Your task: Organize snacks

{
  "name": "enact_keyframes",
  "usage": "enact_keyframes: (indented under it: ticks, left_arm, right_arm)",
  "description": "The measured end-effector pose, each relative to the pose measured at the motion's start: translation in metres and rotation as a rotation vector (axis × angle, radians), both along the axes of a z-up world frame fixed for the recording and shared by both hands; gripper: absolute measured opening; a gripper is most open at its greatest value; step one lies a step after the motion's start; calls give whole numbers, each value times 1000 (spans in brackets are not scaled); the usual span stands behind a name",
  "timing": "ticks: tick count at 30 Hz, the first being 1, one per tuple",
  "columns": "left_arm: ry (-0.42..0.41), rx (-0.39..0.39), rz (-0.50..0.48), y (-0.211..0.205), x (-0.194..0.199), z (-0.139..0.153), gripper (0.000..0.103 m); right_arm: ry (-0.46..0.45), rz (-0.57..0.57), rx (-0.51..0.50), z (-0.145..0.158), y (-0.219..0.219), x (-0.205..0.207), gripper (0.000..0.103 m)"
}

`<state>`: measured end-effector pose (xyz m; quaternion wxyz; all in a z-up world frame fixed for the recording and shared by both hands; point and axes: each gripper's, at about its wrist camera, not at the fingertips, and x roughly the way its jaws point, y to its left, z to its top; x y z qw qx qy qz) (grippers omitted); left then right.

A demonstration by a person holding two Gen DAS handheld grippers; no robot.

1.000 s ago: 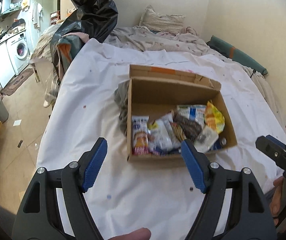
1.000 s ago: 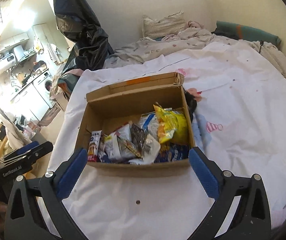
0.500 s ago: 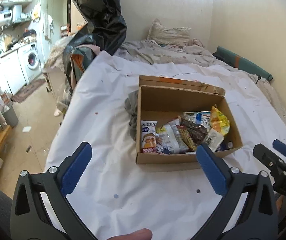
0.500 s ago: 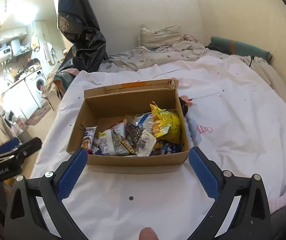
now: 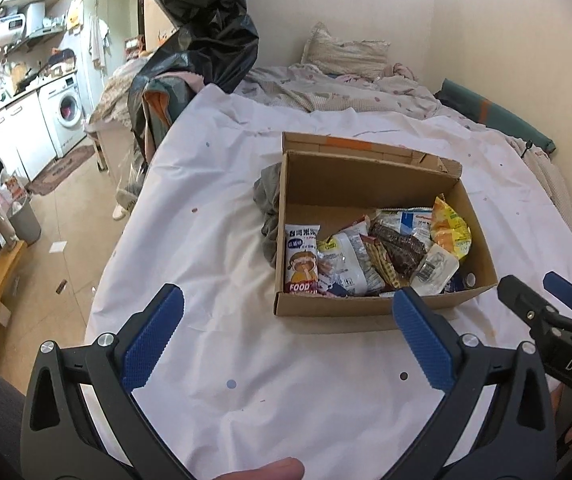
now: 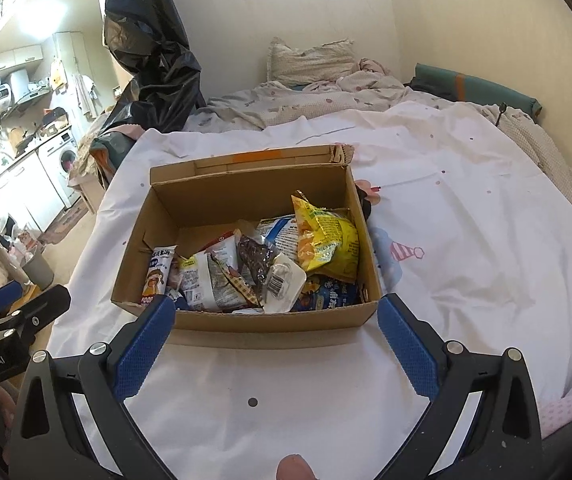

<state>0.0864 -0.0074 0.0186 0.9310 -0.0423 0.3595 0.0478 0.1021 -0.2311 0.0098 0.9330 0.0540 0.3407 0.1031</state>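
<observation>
An open cardboard box [image 5: 366, 184] stands on a white sheet on the bed; it also shows in the right wrist view [image 6: 245, 322]. Several snack packets lie in its near half: a white "FOOD" packet [image 5: 302, 258] at the left, a dark brown packet [image 5: 400, 246] in the middle, a yellow bag [image 6: 326, 240] at the right. My left gripper [image 5: 286, 312] is open and empty, held above the sheet in front of the box. My right gripper [image 6: 275, 320] is open and empty, just before the box's near wall.
A grey cloth [image 5: 269, 204] lies against the box's left side. The white sheet [image 5: 213, 216] covers the bed, with a pillow [image 5: 346, 56] and rumpled bedding at the far end. A black bag [image 5: 201, 40] stands at the bed's left. The floor and kitchen are at the left.
My left gripper has opened wider and drawn back from the box. My right gripper has stayed open and shifted slightly, with the box sitting a bit nearer its fingertips.
</observation>
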Motion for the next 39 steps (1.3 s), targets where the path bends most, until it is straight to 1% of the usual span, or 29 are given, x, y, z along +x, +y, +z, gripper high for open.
enact_keyframes:
  ticks: [3, 10, 27, 39]
  left_arm:
    - [7, -14, -6, 0, 1, 0, 103]
    - [-14, -12, -9, 0, -1, 4, 103]
    - [-3, -20, -4, 3, 1, 2, 103]
    - [-3, -23, -6, 4, 1, 2, 103]
  right_arm:
    - [3, -8, 1, 0, -2, 1, 103]
    - [10, -16, 4, -1, -4, 2, 103]
    - [7, -17, 8, -1, -7, 2, 103]
    - [-5, -8, -6, 3, -5, 2, 103]
